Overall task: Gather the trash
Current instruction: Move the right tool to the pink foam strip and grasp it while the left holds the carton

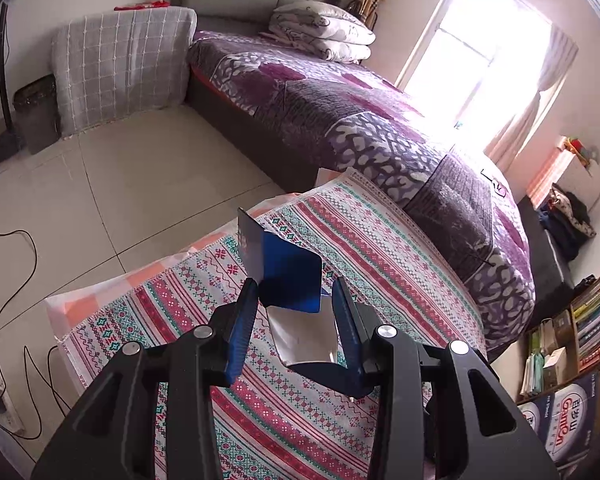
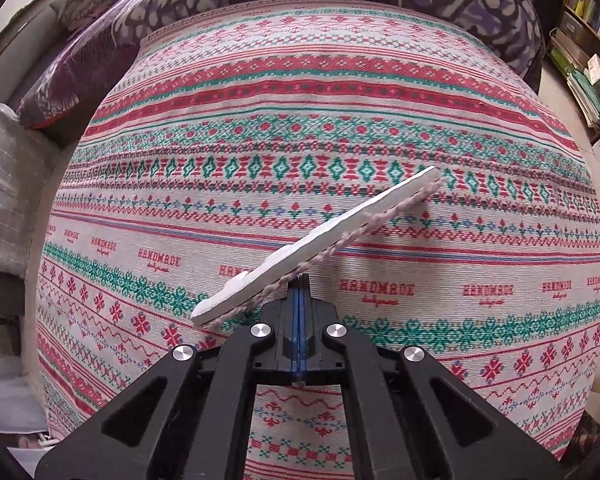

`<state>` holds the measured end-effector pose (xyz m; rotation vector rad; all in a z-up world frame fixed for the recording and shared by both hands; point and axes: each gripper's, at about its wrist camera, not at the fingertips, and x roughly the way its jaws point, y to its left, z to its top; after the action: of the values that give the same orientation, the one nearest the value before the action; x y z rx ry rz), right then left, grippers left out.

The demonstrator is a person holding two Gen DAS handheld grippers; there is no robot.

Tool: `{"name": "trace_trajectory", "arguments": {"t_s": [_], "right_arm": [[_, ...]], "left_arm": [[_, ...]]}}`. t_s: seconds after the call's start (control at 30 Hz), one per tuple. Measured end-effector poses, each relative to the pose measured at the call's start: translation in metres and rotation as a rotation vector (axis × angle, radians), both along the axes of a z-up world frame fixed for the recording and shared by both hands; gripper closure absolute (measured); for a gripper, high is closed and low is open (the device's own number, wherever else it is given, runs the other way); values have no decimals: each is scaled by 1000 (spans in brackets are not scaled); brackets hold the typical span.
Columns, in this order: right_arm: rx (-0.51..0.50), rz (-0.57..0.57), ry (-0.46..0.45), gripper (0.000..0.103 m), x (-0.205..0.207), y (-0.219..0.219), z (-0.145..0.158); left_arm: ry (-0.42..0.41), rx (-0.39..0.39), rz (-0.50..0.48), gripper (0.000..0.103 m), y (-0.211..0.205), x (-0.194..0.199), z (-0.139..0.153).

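Note:
A blue and silver foil wrapper [image 1: 290,280] stands crumpled between the fingers of my left gripper [image 1: 296,292], above the patterned tablecloth [image 1: 380,240]. The jaws are spread and the left finger [image 1: 244,312] touches the wrapper's edge; I cannot tell if it is held. My right gripper [image 2: 300,284] is shut on the edge of a flat white folded cloth [image 2: 312,240] with a pinkish fringe. It holds the cloth tilted above the same tablecloth [image 2: 260,120].
A bed with a purple quilt [image 1: 340,112] borders the table's far side. A dark waste bin [image 1: 36,108] stands on the tiled floor beside a grey covered chair [image 1: 120,64]. Cables [image 1: 16,248] lie at left. Bookshelves [image 1: 588,320] stand at right.

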<state>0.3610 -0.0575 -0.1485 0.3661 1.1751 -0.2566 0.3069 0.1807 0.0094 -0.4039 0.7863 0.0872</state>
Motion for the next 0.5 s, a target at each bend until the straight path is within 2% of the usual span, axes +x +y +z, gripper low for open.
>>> {"name": "trace_trajectory", "arguments": {"t_s": [0.07,0.13,0.17,0.2,0.37,0.5], "right_arm": [[-8,-26,-4,97,-4,-9,3],[-2,-77,8,65,-4,-17,6],[8,-116,-1,39,-5,-23,7],[8,-163,-21,34,-6,-31,9],[52,-240,-8,31,4,-33,3],[88,-307,-4,25,19,-40,-13]], "left_arm": [[-2,-2,-3,64,0,0,1],[-3,-4,-4,64,0,0,0],[0,-4,-6,64,-1,1,0],[2,-3,-8,64,-1,1,-1],[9,-6,-4,64,1,2,-3],[9,-5,0,64,4,3,-3]]}}
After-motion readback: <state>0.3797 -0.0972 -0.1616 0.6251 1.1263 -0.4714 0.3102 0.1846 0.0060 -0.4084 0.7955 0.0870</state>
